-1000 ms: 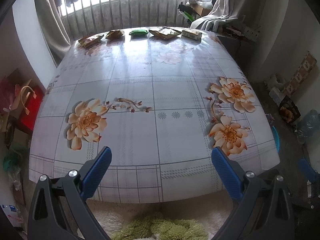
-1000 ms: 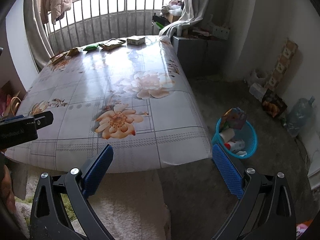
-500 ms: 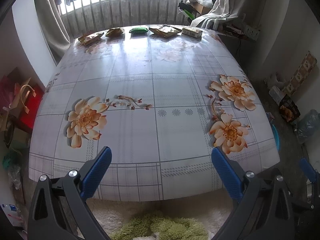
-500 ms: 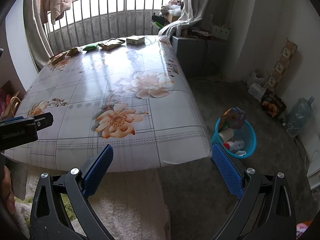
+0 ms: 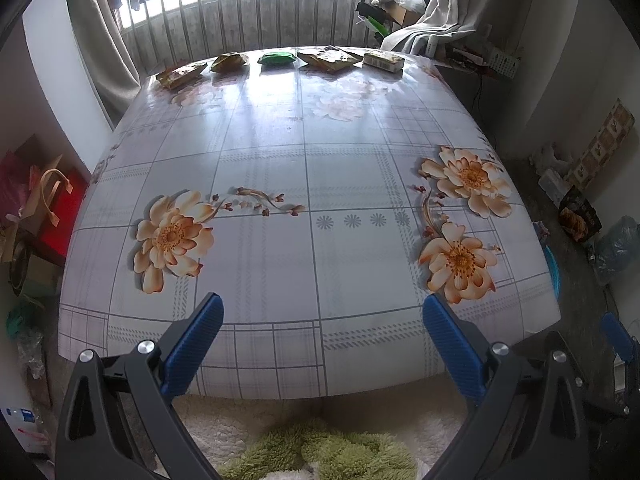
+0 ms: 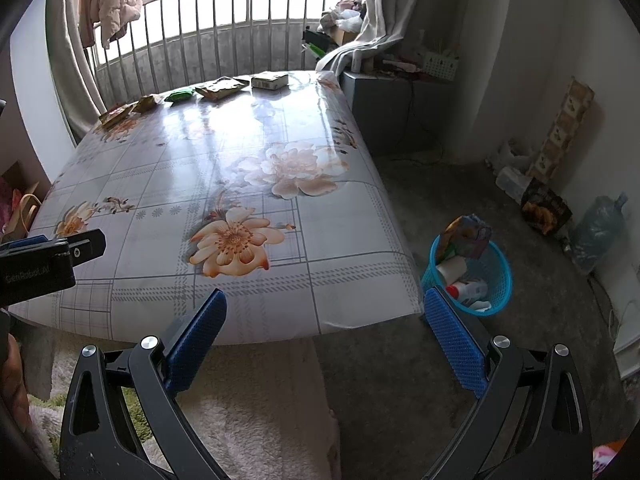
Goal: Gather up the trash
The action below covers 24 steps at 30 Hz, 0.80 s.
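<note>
Some trash already sits in the blue basket on the floor beside the counter. Five wrappers remain in a row along the counter's far edge, beneath the window railing. The left gripper and right gripper hang wide apart and empty at the counter's near edge.

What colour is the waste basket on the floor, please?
Blue, seen best in the right wrist view: the waste basket beside the table.

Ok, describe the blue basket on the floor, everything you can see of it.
The blue basket is a small round bin of openwork plastic mesh, standing upright on the bare floor, off the table's right corner. It is already loaded: a colourful crumpled packet sticks above the rim, with a white bottle and pale scraps lower down. Nothing grips it.
</note>
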### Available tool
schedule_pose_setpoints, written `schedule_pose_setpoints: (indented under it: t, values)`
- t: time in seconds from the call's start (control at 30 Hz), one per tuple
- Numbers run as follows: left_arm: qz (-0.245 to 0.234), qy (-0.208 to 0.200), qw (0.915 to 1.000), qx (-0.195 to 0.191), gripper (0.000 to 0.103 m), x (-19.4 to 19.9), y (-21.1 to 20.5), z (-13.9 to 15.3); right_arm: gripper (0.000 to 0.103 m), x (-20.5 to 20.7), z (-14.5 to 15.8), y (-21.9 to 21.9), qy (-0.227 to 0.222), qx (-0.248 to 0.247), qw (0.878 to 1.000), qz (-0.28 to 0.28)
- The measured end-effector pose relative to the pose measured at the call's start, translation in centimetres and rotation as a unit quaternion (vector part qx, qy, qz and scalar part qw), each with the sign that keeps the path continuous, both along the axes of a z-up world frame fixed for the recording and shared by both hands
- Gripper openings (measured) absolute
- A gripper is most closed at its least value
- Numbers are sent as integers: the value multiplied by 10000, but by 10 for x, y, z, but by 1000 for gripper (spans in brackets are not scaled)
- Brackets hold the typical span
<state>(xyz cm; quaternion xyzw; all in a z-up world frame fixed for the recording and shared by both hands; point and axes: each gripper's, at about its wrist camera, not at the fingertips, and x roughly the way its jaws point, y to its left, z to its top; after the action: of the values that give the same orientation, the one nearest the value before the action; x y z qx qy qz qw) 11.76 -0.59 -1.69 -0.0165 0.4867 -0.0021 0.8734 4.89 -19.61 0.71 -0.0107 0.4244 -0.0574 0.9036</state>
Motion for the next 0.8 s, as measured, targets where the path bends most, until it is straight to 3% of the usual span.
schedule_pose_setpoints:
  t: [0.8]
  values:
    - [-33, 59, 10000, 35, 98, 1, -4, 0, 95, -1, 0, -3, -3, -6, 10000, -15]
